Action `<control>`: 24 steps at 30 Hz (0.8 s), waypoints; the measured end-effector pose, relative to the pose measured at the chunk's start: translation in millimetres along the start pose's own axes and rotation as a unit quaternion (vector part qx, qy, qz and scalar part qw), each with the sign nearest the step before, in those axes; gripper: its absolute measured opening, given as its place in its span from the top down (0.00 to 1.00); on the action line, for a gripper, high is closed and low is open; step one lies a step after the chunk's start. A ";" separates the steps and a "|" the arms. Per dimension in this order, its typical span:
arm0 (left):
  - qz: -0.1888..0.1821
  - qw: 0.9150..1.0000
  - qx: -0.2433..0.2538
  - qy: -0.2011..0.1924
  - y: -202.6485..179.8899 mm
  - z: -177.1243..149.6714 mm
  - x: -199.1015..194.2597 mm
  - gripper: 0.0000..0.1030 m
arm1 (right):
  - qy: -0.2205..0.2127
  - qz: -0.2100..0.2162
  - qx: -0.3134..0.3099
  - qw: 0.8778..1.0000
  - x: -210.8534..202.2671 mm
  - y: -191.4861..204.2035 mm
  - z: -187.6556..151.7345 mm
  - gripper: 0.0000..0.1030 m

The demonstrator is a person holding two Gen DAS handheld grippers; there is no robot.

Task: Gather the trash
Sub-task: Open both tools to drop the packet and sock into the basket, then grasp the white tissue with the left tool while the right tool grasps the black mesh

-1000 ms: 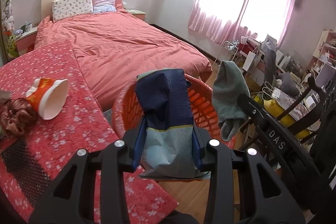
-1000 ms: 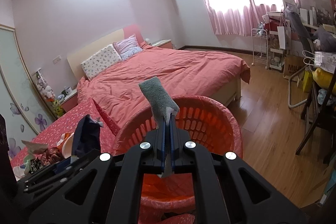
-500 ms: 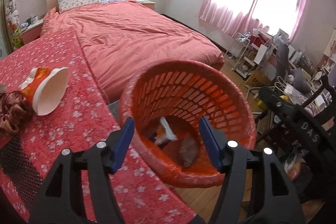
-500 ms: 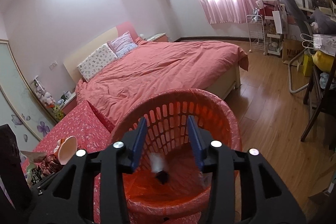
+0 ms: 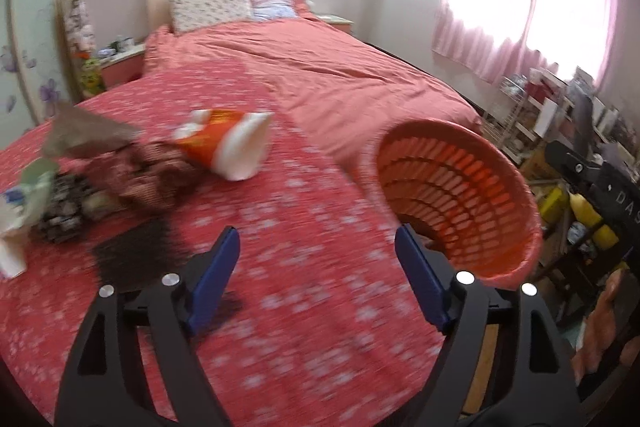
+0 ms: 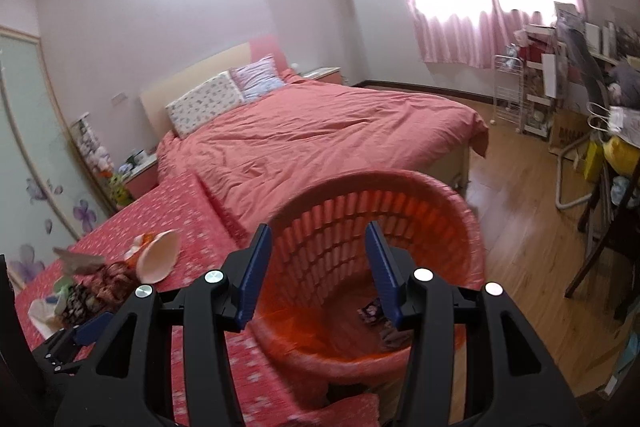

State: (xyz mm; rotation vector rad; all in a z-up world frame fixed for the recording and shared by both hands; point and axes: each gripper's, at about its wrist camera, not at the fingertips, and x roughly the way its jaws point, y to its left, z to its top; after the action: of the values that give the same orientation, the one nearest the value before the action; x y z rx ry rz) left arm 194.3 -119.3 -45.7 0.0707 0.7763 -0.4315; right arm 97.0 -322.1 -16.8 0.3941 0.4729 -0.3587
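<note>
An orange slotted basket (image 5: pixel 460 195) stands at the right edge of the red flowered table (image 5: pixel 304 227); in the right wrist view the basket (image 6: pixel 400 219) holds dropped trash (image 6: pixel 372 309). My left gripper (image 5: pixel 316 271) is open and empty above the table. My right gripper (image 6: pixel 318 267) is open and empty over the basket's near rim. A tipped orange-and-white paper cup (image 5: pixel 228 143) lies on the table, with a heap of wrappers (image 5: pixel 132 171) and other scraps (image 5: pixel 48 195) at its left. The cup also shows in the right wrist view (image 6: pixel 156 259).
A bed with a pink-red cover (image 6: pixel 320 135) lies behind the table. A cluttered desk, chair and shelves (image 6: pixel 600 131) stand at the right over a wooden floor (image 6: pixel 520 211). A dark mesh patch (image 5: pixel 136 251) lies on the table near my left gripper.
Both grippers opened and dropped their items, a blue bag and a grey sock, into the basket. My left gripper then swung left toward the table's trash pile.
</note>
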 end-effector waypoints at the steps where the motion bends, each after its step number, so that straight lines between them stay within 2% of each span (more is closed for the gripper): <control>1: 0.010 1.000 -0.007 -0.004 11.0 -2.2 -6.9 0.23 | 0.001 0.004 -0.005 1.000 -0.3 4.2 -1.1 0.49; 6: 0.053 0.997 -0.047 -0.020 66.0 -11.7 -38.1 0.21 | 0.015 0.037 -0.042 0.998 -1.7 40.7 -13.1 0.47; 14: 0.129 0.983 -0.127 -0.035 163.0 -33.4 -79.9 0.18 | 0.073 0.104 -0.112 0.986 12.3 123.4 -49.7 0.43; 18: 0.155 0.974 -0.160 -0.041 204.3 -40.6 -95.4 0.18 | 0.098 0.122 -0.147 0.977 19.8 163.1 -71.8 0.41; 24: 0.177 0.964 -0.192 -0.049 245.5 -45.7 -106.1 0.18 | 0.136 0.132 -0.174 0.966 42.1 207.9 -95.2 0.30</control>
State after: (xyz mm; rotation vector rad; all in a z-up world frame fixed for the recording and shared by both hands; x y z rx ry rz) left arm 195.8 151.5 -28.3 -0.1712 0.7201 0.0592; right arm 184.1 -110.4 -57.5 0.1601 0.7288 0.0428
